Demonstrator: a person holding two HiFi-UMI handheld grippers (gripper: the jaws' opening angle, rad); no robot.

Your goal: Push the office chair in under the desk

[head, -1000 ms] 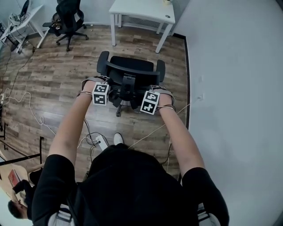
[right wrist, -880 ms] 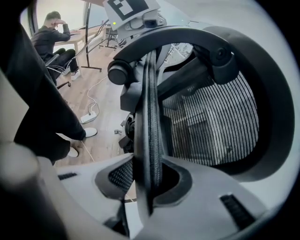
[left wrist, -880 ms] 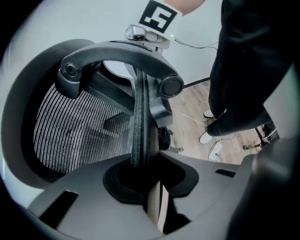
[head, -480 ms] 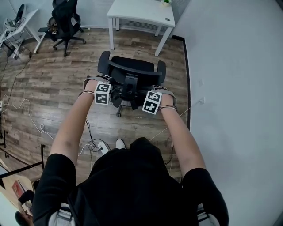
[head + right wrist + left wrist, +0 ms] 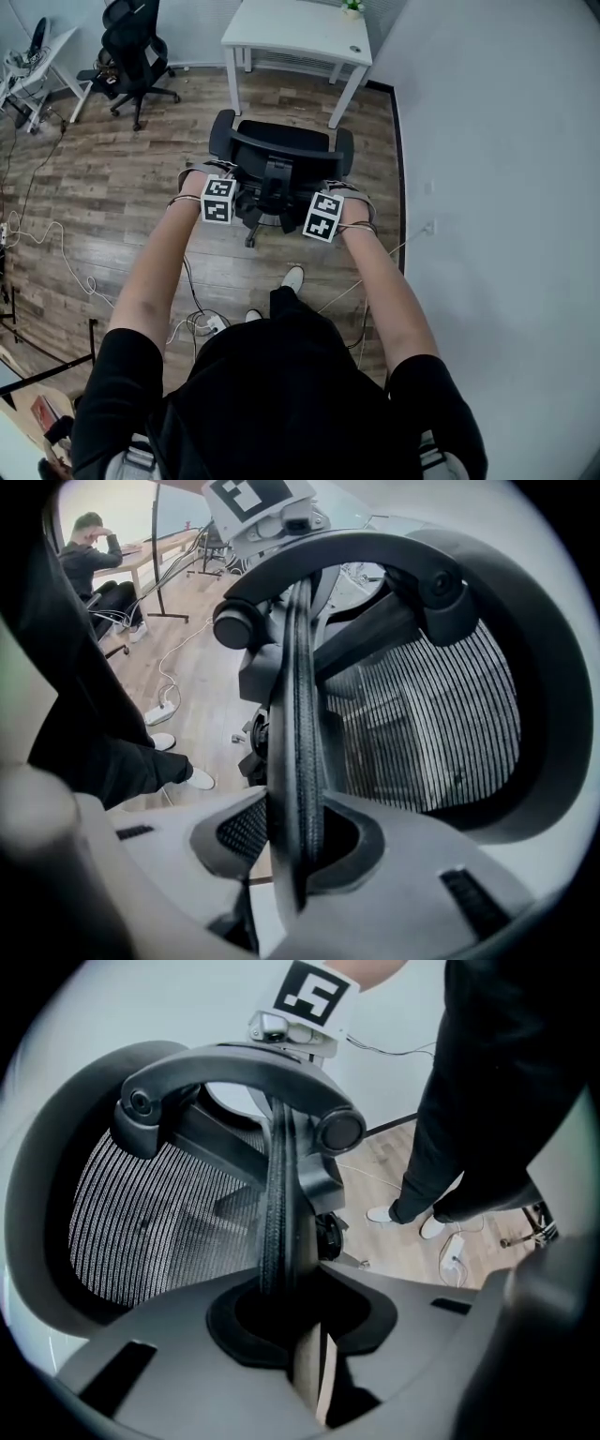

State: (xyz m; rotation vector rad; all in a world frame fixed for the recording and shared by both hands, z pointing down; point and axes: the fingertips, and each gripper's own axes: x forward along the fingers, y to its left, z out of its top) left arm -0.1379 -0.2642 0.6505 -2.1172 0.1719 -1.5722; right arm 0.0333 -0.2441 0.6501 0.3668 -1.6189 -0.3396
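Office chair [image 5: 277, 150] rolling closer to the desk [image 5: 298, 33]
Head view: desk nearer than a second ago, a shoe [image 5: 293, 278] stepped forward, chair not yet under. Left gripper view: left gripper [image 5: 302, 1335] fingers pinch the backrest rim [image 5: 278, 1194]. Right gripper view: right gripper [image 5: 298, 850] fingers clamp its other side

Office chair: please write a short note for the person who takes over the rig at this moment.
Left gripper: shut on the left edge of the backrest.
Right gripper: shut on the backrest's right edge.
Office chair: on the wood floor, seat toward the desk, with a gap of floor between them.
Done: both grips taken.
Left: push the chair forward until its seat is under the desk, then release.
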